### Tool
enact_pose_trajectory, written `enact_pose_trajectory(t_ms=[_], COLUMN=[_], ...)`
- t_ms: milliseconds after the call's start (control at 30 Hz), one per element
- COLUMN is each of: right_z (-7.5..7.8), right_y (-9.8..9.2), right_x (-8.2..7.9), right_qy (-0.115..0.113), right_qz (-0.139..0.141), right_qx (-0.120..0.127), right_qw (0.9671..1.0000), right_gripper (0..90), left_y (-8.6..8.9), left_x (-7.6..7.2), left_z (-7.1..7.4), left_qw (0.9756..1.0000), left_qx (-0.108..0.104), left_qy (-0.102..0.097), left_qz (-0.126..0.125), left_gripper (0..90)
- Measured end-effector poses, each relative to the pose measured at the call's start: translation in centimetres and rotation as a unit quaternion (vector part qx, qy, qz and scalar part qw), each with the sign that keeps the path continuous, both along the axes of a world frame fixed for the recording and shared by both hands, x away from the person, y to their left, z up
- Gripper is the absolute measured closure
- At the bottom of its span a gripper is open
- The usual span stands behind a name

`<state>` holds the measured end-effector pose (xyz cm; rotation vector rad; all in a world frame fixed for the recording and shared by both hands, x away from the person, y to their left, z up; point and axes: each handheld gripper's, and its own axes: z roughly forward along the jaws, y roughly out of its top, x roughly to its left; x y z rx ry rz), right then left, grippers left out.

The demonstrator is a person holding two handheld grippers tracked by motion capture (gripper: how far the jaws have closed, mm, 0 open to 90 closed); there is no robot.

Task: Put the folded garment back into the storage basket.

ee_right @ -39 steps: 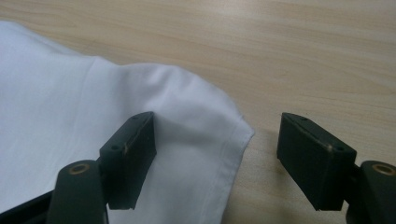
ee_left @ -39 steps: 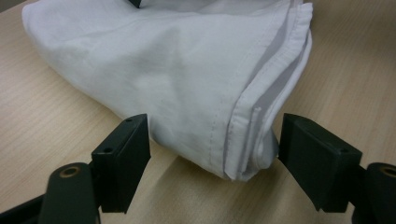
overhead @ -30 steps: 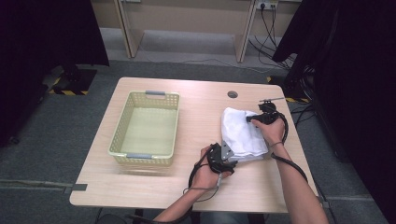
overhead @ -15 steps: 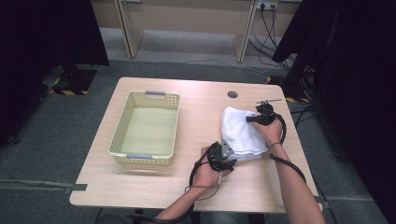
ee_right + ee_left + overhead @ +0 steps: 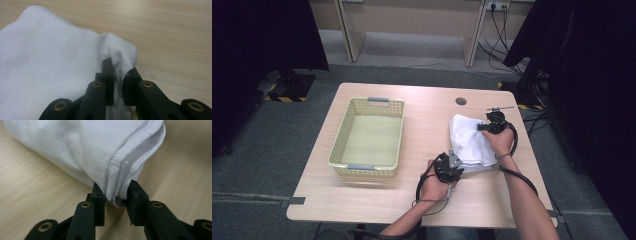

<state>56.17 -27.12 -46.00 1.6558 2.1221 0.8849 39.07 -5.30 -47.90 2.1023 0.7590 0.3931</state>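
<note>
Both sets of jaws have just been closing on the white cloth since the earlier high-view frames, while hands and cloth hold their places on the table.

High view: the white cloth [image 5: 469,142] lies folded on the table [image 5: 422,112], well to the right of the yellow basket [image 5: 367,137], which holds nothing. The left gripper [image 5: 451,161] sits at the cloth's near corner, on the side facing the basket. The right gripper [image 5: 486,126] sits at the cloth's far edge, on the side away from the basket. The cloth rests flat; no part of it is raised.

Left gripper view: the left gripper [image 5: 115,197] has its jaws pressed on either side of a bunched stack of hemmed layers at the cloth's [image 5: 82,147] corner. The layers are pinched between the pads; the grip looks firm.

Right gripper view: the right gripper [image 5: 119,75] has its jaws nearly together, with a small peak of cloth [image 5: 45,62] gathered and clamped between them.

Assessment: the grasp at both ends appears complete. Judged from the layout, lifting the cloth, carrying it across to the basket and setting it inside remain undone.
</note>
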Motion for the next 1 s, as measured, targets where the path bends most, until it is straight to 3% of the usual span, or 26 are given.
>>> enact_pose_trajectory(t_ms=[267,1000], right_z=[0.2,2.1], right_y=[0.0,0.6], right_x=[-0.1,-1.3], right_qy=[0.000,-0.025], right_qz=[-0.005,0.006], right_qx=[0.006,0.031], right_qw=[1.0000,0.9992], right_gripper=[84.1,84.5], left_y=[0.0,1.5], left_x=[-0.2,-1.1], left_z=[0.0,1.3], left_qw=[1.0000,0.9996], left_qx=[0.001,-0.009], left_qy=[-0.007,-0.026], left_qz=[-0.005,-0.003], left_gripper=[79.2,81.6])
